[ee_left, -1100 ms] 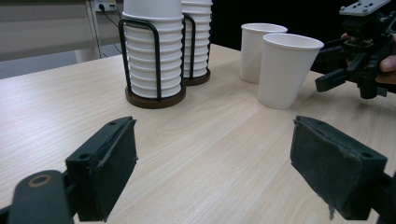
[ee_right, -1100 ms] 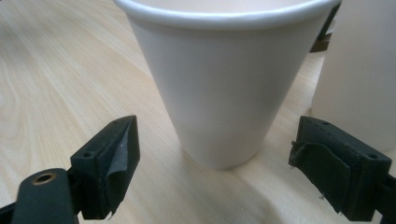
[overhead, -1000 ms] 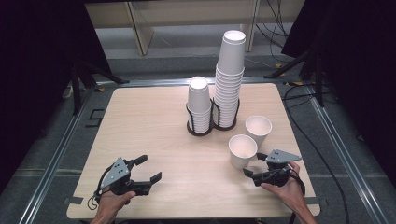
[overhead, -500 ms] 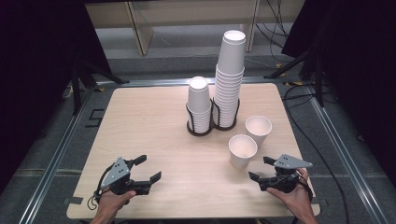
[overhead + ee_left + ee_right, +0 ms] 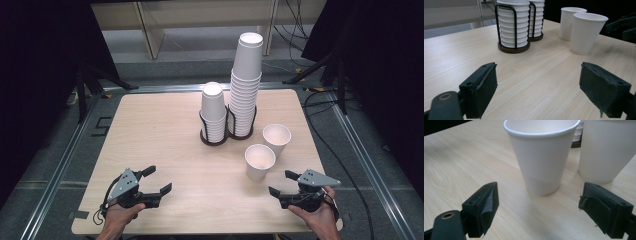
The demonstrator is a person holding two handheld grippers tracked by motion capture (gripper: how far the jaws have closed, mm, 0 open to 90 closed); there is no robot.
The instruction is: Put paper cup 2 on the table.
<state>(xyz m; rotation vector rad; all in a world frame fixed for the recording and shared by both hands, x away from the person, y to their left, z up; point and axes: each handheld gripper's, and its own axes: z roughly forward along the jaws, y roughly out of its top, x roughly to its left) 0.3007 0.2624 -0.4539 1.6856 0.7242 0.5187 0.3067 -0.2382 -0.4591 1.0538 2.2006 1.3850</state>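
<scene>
Two loose white paper cups stand upright right of centre on the wooden table (image 5: 160, 130): a nearer cup (image 5: 260, 162) (image 5: 542, 157) and a farther cup (image 5: 276, 141) (image 5: 606, 150). Behind them, two black wire holders carry a short cup stack (image 5: 213, 112) (image 5: 511, 25) and a tall cup stack (image 5: 246, 85) (image 5: 537, 17). My right gripper (image 5: 281, 183) (image 5: 539, 212) is open and empty, low over the table, a short way in front of the nearer cup. At the front left my left gripper (image 5: 158, 179) (image 5: 539, 87) is also open and empty.
The table's front edge lies just behind both hands. A metal frame rail (image 5: 360, 150) runs along each side of the table. Cables (image 5: 325, 145) trail on the floor at the right. A pale shelf unit (image 5: 200, 20) stands beyond the far edge.
My right gripper has drawn back from the nearer cup toward the front edge and slightly right, still open. The left gripper has not moved.
</scene>
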